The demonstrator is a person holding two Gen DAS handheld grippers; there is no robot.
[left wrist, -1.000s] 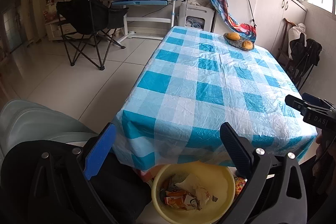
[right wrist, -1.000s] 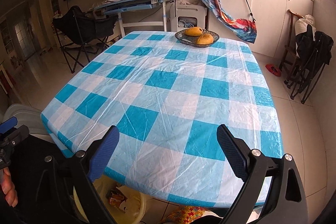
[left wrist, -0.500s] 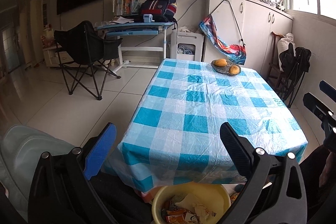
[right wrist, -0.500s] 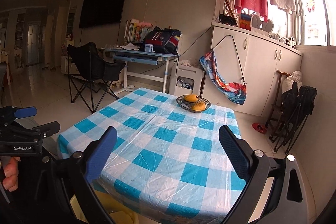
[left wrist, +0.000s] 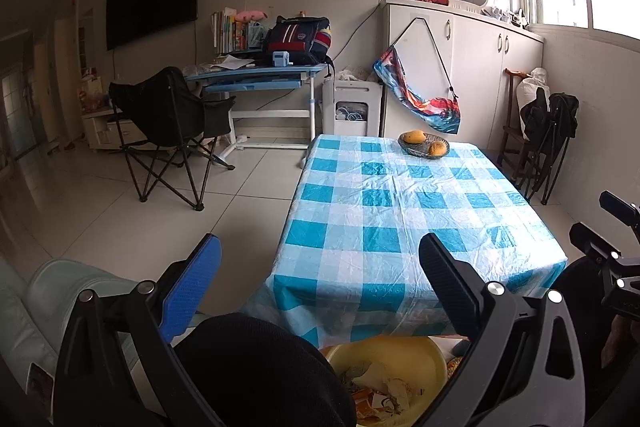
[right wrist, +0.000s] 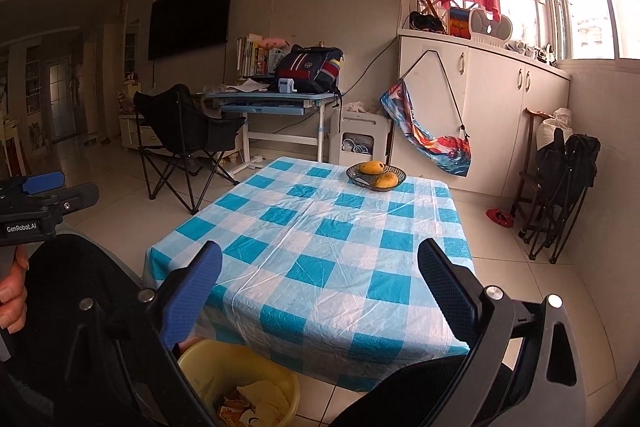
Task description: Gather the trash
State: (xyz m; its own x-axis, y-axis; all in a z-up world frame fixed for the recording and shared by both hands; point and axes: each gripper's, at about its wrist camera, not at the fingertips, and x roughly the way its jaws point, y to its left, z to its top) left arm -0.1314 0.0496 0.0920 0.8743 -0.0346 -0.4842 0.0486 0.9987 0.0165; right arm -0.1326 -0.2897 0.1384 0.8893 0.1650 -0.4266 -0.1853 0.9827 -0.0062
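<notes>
My left tongs [left wrist: 320, 283] are spread wide with nothing between the fingers, held up near the near edge of the desk [left wrist: 400, 211]. My right tongs [right wrist: 320, 287] are just as wide apart and bare too, above the desk's near end. The trash [left wrist: 380, 387], crumpled paper and wrappers, sits in the yellow bin [left wrist: 424, 355] on the floor, tucked partly under the desk's near edge. Blue-and-white checked cloth covers the desk top. At the far end sits a dish [right wrist: 376, 175] with two mangoes. Black folding chair [left wrist: 172, 123] stands far left.
</notes>
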